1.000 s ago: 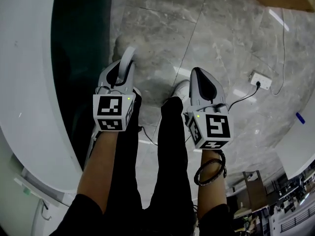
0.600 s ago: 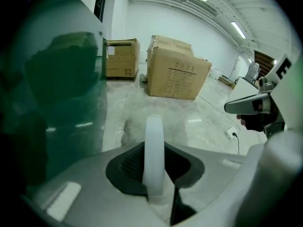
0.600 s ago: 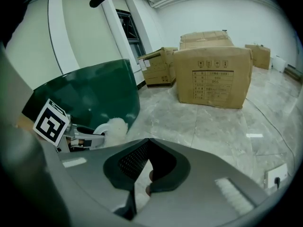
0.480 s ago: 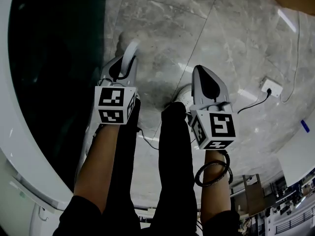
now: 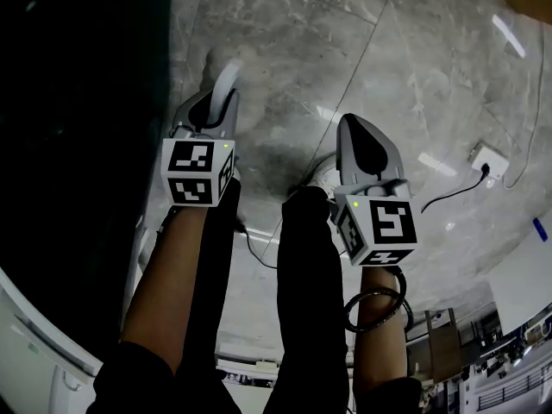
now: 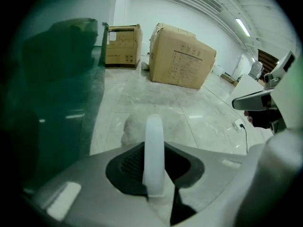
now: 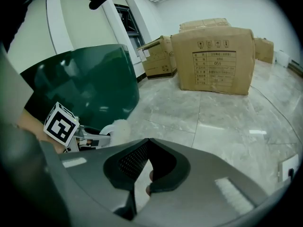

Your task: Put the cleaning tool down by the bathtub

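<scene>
**Tool held low beside the tub, not yet set down**

Since the earlier frame the head view has swung toward the tub. The dark green wall of the bathtub [image 5: 78,162] now fills the left of that view, and its white rim has been pushed to the near left corner. The power strip [image 5: 488,160] has slid toward the right edge. Both grippers are found in almost the same places as before.

The cleaning tool [image 6: 154,145] is clamped in the left gripper [image 5: 221,103]. Its pale curved handle is pinched between the jaws and runs forward from them. Its fluffy head [image 6: 134,126] is seen at the far end, just beside the tub wall and over the marble floor [image 5: 293,50]. Whether the head touches the floor cannot be told.

The right gripper [image 5: 355,128] is held to the right of the person's black-trousered legs, well apart from the tool. Its jaws are drawn together with nothing between them. Cardboard boxes [image 6: 182,56] stand far off across the floor.

The carry to the tub is judged done, since the tool has been brought alongside it. What is left is for the tool to be lowered onto the floor by the tub wall and for the left jaws to be opened off the handle.
</scene>
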